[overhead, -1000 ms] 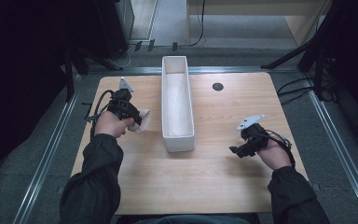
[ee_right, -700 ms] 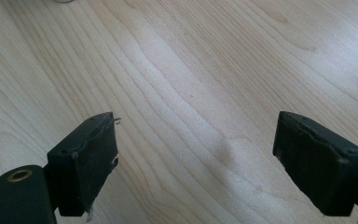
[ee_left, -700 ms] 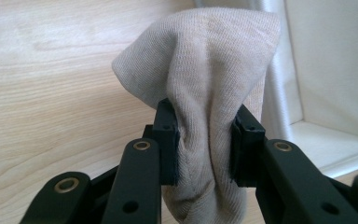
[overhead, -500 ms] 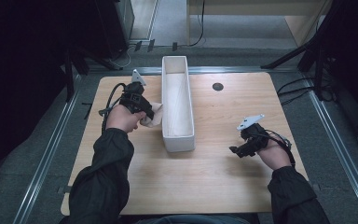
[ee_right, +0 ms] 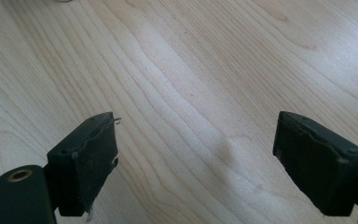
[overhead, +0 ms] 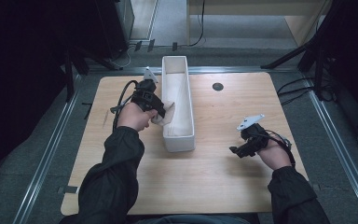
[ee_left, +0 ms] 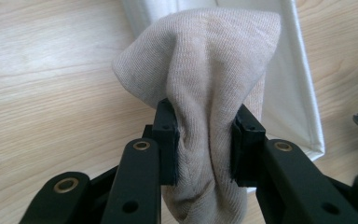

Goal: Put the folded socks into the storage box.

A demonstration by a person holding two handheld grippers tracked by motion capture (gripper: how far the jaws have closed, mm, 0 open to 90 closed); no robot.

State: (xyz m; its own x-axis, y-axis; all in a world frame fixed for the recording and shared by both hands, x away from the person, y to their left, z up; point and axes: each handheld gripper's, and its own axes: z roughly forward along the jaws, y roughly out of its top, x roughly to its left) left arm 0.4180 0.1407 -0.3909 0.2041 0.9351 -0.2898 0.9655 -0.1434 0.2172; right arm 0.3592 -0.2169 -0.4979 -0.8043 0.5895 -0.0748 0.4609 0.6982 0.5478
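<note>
Sock [ee_left: 205, 88] hangs pinched in the left claw [ee_left: 204, 140] at the white bin's [overhead: 186, 140] rim; released early, it may drape outside. Right claw [ee_right: 196, 158] gapes empty.

The sock [ee_left: 205, 74] is soft knitted cloth, beige and matt, its fine ribbing plain in the left gripper view, with faint grey soiling along the folds. The left claw [ee_left: 204, 140] clamping it looks like matt black plastic with small brass-coloured metal rivets. At 1 o'clock from the sock, the long bin [overhead: 177, 135] has smooth white walls, perhaps coated fabric or thin plastic; the view is too soft to tell. The worktop [ee_right: 205, 56] is pale wood with flowing grain and a smooth, low-sheen finish. The right claw [ee_right: 196, 163] has matt black pads, slightly frayed at one edge.
</note>
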